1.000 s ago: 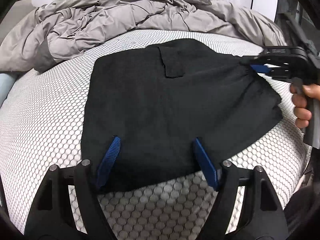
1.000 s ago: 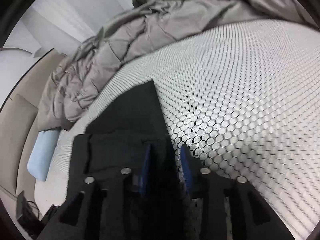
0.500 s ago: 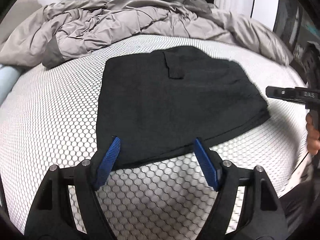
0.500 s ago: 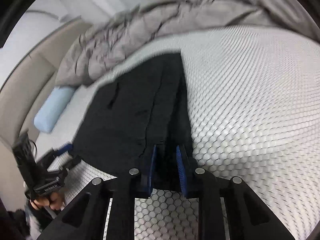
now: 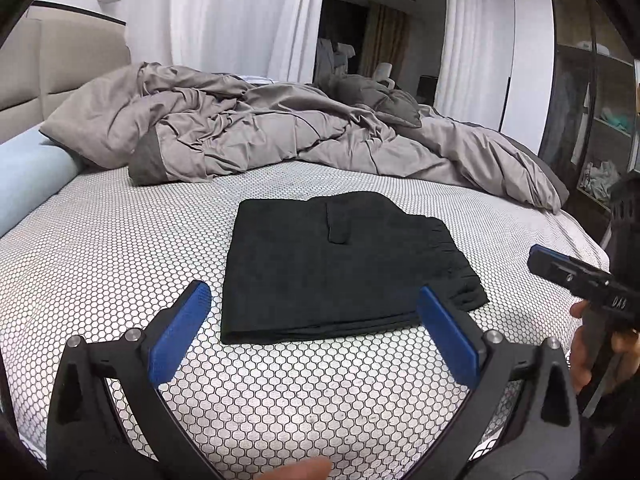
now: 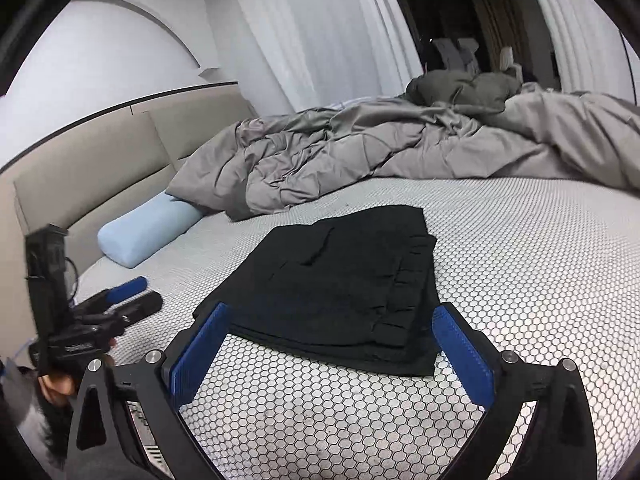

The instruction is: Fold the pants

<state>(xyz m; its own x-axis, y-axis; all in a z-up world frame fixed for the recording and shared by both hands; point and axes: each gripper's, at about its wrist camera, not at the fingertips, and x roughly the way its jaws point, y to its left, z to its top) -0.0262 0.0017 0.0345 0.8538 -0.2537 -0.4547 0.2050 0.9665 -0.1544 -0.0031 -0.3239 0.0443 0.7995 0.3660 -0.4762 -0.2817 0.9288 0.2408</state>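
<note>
Left wrist: folded pants [image 5: 340, 268] at 12 o'clock on bed [image 5: 100, 264]; left tongs [image 5: 316, 320] and right tongs [image 6: 328, 332] just spread wide, pinching nothing

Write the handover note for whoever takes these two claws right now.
Left claw: open, empty, jaws just opened, short of the pants.
Right claw: open, empty, jaws just opened, also clear of the cloth.
Pants: black, folded into a compact stack, flat on the honeycomb mattress, in front of the grey duvet.
Done: folds appear finished, both claws released.
Left: at most, tidy the ruffled waistband edge.
</note>
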